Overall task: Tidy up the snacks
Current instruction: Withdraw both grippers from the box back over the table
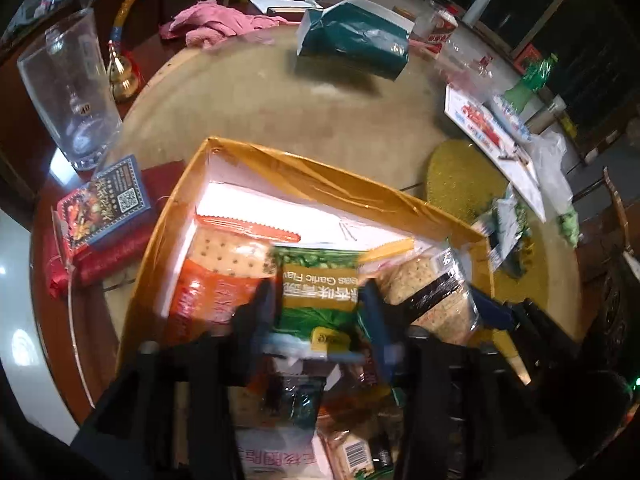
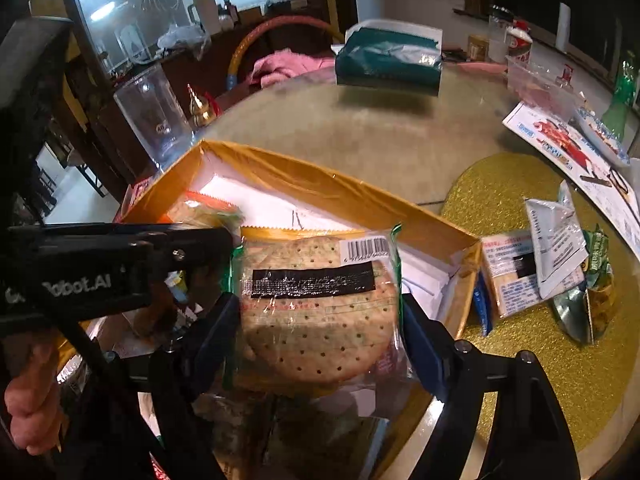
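Note:
A cardboard box (image 1: 320, 178) with tan taped walls sits on the round table and holds several snack packs. My left gripper (image 1: 316, 300) is shut on a green garlic-pea packet (image 1: 320, 284) over the box. An orange cracker pack (image 1: 224, 256) lies at the box's left. My right gripper (image 2: 320, 312) is shut on a clear-wrapped round cracker pack (image 2: 320, 304) above the box (image 2: 312, 184); that pack also shows in the left wrist view (image 1: 432, 284). The left gripper's body (image 2: 100, 272) crosses the right wrist view at left.
More snack packets (image 2: 556, 256) lie on a gold mat (image 2: 520, 200) right of the box. A glass jar (image 1: 68, 92), a red packet stack (image 1: 100, 216), a teal tissue pack (image 1: 356, 36), a pink cloth (image 1: 216, 22) and leaflets (image 1: 488, 128) ring the table.

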Motion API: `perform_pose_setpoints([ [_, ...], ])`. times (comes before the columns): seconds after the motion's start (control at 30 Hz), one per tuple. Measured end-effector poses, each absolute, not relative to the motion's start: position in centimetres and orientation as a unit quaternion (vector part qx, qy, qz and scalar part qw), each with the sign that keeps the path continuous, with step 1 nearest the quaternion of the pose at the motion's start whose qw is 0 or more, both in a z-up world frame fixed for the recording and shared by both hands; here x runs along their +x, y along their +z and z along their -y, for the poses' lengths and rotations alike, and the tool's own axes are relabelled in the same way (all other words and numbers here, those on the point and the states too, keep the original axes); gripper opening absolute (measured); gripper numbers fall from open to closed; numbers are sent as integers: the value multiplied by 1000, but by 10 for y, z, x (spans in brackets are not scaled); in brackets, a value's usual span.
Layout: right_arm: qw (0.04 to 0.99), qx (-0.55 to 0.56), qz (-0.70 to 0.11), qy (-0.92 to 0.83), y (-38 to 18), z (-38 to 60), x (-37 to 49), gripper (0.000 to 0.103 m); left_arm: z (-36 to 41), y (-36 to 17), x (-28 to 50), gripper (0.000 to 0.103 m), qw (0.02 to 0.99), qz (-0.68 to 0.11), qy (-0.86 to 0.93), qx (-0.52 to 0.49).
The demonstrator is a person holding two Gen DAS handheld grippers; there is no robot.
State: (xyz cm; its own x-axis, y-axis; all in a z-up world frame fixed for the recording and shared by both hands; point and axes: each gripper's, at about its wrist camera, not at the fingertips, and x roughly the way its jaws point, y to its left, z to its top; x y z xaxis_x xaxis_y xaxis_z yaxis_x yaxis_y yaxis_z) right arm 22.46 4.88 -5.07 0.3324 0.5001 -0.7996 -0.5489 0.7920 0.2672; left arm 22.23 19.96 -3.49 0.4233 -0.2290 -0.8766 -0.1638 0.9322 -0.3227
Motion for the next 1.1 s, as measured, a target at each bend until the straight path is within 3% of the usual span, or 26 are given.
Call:
perform_pose_setpoints([
  [0.1, 813, 15, -478, 331, -43, -36, 226, 83, -208, -24, 214, 74, 833, -512, -24, -209],
  [0.47, 836, 104, -437, 316, -3, 60, 169, 83, -186, 20, 96, 81, 877, -442, 15, -189],
  [0.83, 826, 126, -504, 218, -77, 185, 126, 83, -80, 24, 56, 81, 888, -437, -63, -132],
  [1.1, 840, 79, -498, 200, -82, 186, 118, 83, -43, 18, 48, 81, 891, -438, -67, -96],
])
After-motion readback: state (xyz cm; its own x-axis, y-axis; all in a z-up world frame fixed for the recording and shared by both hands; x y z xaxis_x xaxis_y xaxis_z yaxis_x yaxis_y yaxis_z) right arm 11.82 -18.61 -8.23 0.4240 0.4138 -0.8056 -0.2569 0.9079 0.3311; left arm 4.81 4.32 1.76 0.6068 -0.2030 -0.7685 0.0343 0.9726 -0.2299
